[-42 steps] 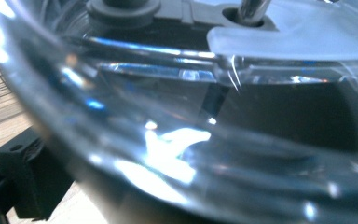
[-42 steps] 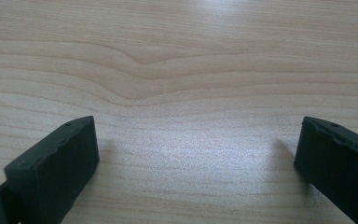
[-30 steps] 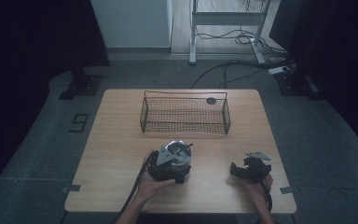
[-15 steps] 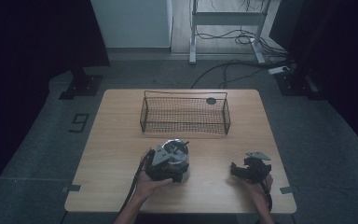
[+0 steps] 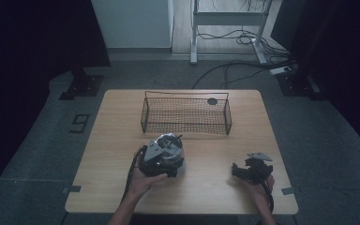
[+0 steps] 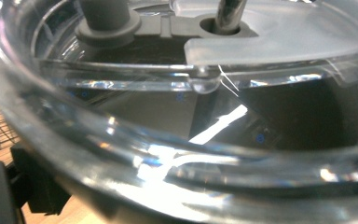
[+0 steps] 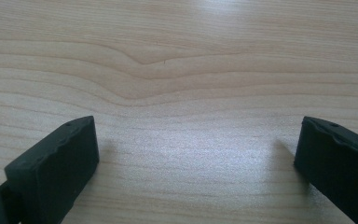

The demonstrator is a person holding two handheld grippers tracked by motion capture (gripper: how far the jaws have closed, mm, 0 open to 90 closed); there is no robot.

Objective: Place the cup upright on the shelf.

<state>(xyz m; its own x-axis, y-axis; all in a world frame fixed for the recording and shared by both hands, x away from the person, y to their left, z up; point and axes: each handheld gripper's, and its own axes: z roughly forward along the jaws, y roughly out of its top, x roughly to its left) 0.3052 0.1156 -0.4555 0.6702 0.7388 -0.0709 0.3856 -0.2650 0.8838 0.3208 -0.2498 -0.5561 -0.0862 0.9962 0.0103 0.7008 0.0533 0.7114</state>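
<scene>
A clear round container (image 5: 168,144) with a lid and a thin dark rod stands on the wooden table (image 5: 215,192), left of centre. My left gripper (image 5: 165,154) is pressed up to its near side, jaws set wide around it and closed on its wall. The left gripper view is very close to the container's clear rim (image 6: 177,154), grey lid knob (image 6: 105,16) and one black finger (image 6: 32,186). My right gripper (image 5: 236,171) rests near the front right, open. Its jaws (image 7: 196,158) stand wide apart over bare wood.
A black wire basket (image 5: 186,123) stands across the far middle of the table. A small dark round disc (image 5: 212,101) lies by its far right corner. Beyond the table are dark floor, cables and stand feet.
My left gripper and the clear container have shifted slightly left and away together. The right gripper has stayed where it was.
</scene>
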